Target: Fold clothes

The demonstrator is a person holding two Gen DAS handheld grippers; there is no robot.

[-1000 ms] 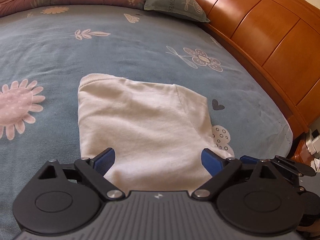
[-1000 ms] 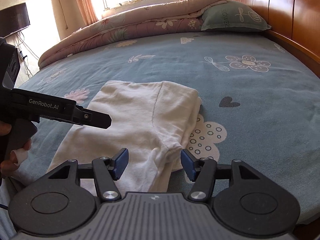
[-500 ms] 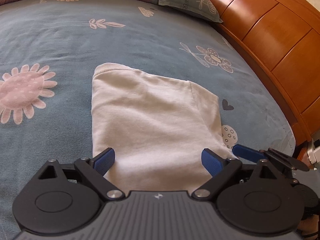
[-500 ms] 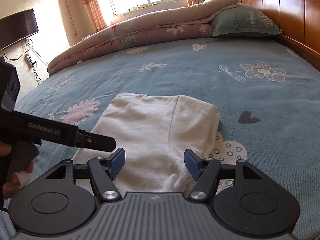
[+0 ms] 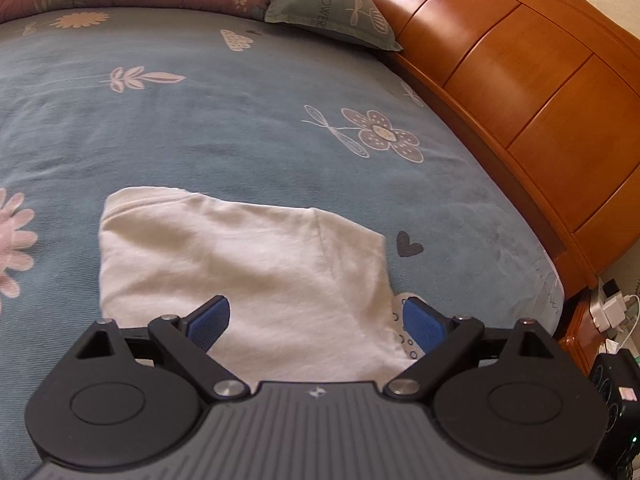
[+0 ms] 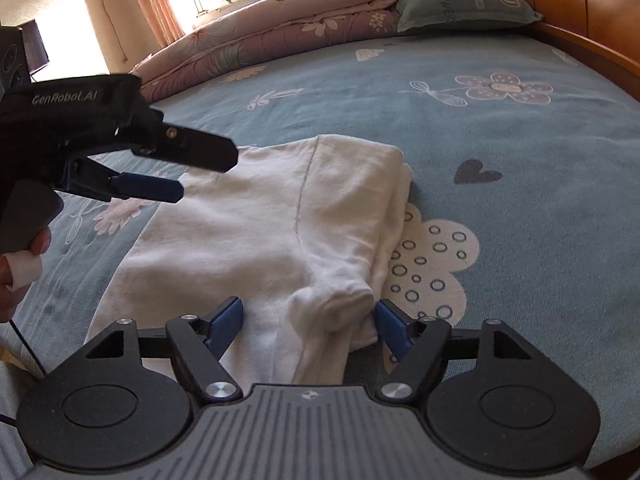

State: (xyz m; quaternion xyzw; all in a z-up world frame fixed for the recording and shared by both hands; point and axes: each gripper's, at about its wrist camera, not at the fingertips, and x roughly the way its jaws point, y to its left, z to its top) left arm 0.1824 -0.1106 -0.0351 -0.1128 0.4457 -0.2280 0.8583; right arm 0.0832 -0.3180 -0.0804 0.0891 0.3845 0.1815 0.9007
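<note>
- White garment [image 5: 248, 272] lies partly folded on the blue bedsheet [image 5: 208, 132], near edge toward me, w/ a bunched sleeve end [image 6: 340, 300] at its 5 o'clock corner.
- My right tongs [image 6: 308, 320] are opening, straddling that lump w/o pressing it – prob. to grab the thick bit.
- Left tongs [image 5: 316, 320] spread over the hem at 6 o'clock, holding nothing; I'd say ready for the next fold.

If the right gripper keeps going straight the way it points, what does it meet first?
Most likely the bunched near corner of the white garment, lying between the opening jaws of the right gripper; depth is hard to judge.
</note>
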